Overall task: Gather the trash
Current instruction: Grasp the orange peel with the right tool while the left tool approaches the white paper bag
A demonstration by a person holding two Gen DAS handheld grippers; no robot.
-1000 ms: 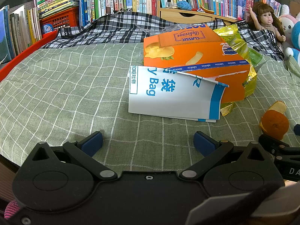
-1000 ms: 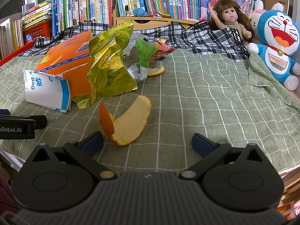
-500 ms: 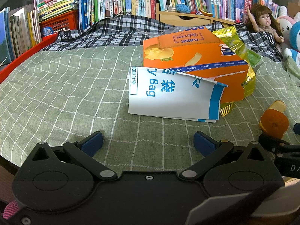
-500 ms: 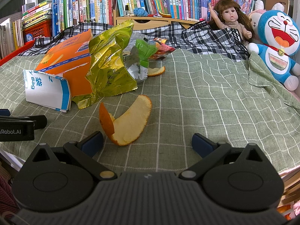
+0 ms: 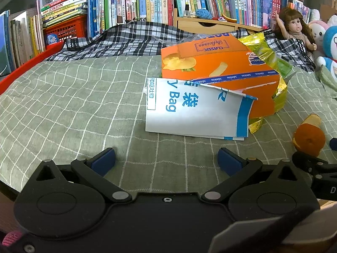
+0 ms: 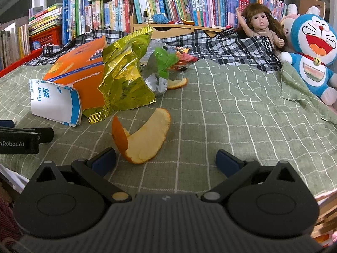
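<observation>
We hold our left hand-held gripper (image 5: 166, 157) wide and empty at the lower middle of the left wrist view, just short of the white bag (image 5: 195, 113) lying at frame centre on the green checked bed (image 5: 69, 105). To take it well, we would slide in low and close on the bag's near edge, since flat paper gives little to bite, and lift gently because the orange box (image 5: 219, 69) leans on its far side with the gold wrapper (image 5: 273, 63) behind. Our right hand-held gripper (image 6: 165, 158) is likewise wide and empty at the bottom of the right wrist view, with the orange peel (image 6: 145, 137) just ahead, left of centre; a pinch on its upright curled edge looks easiest. A second peel (image 6: 177, 83) lies further back by the green wrapper (image 6: 164, 59). We read "y Bag" on the bag, "CLASSIC" and "Delicious" on the box.
</observation>
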